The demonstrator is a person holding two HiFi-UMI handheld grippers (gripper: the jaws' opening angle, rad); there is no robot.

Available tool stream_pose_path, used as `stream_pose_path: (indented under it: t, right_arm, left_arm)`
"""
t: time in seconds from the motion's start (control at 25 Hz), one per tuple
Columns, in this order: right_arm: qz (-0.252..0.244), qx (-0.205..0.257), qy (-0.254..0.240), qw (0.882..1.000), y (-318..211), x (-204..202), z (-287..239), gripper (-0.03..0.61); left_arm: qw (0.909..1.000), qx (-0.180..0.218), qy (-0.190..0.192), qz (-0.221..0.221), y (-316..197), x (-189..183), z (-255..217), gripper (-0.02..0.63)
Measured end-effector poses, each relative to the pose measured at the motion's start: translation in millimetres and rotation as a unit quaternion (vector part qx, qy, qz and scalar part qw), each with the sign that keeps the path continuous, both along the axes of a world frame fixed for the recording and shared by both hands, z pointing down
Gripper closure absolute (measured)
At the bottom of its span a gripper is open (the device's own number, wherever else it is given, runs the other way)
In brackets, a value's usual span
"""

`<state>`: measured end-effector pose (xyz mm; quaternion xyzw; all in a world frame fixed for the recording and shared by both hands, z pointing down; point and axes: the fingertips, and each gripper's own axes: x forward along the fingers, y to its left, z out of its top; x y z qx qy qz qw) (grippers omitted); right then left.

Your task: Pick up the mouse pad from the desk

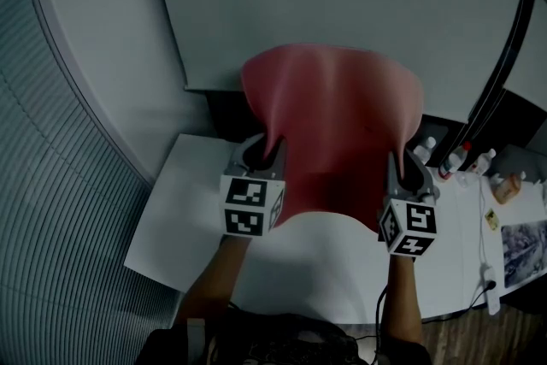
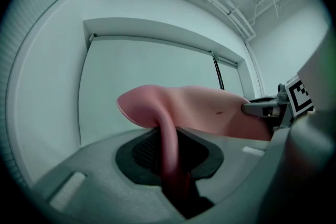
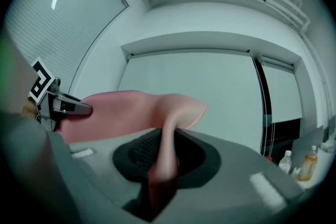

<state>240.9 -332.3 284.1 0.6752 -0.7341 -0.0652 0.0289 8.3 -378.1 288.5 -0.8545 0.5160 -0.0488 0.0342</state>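
A pink mouse pad (image 1: 338, 128) hangs in the air above the white desk (image 1: 188, 209), stretched between both grippers and sagging at its near edge. My left gripper (image 1: 267, 151) is shut on the pad's left edge. The right gripper (image 1: 408, 168) is shut on its right edge. In the left gripper view the pad (image 2: 199, 110) runs as a pink strip between the jaws, and the right gripper (image 2: 262, 108) shows across it. In the right gripper view the pad (image 3: 131, 113) is pinched likewise, with the left gripper (image 3: 65, 107) at its far side.
Several small bottles (image 1: 466, 156) stand at the desk's right end, beside a cable (image 1: 485, 269) and printed paper (image 1: 523, 248). A large white board (image 1: 342, 4) fills the wall behind. Slatted blinds (image 1: 60, 209) curve along the left.
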Motion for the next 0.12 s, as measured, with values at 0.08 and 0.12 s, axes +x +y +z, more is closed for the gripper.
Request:
stream_pose_path:
  t: [0.08,0.12]
  right_arm:
    - [0.001,-0.001,0.000,1.000,0.6,0.5,1.1,0.495]
    - [0.001,-0.001,0.001,1.000,0.8,0.8,1.6,0.495]
  left_arm:
    - [1.0000,-0.002,0.000,0.000,0.3,0.2,2.0,0.537]
    - [1.0000,-0.003,0.000,0.001,0.5,0.4,3.0,0.537]
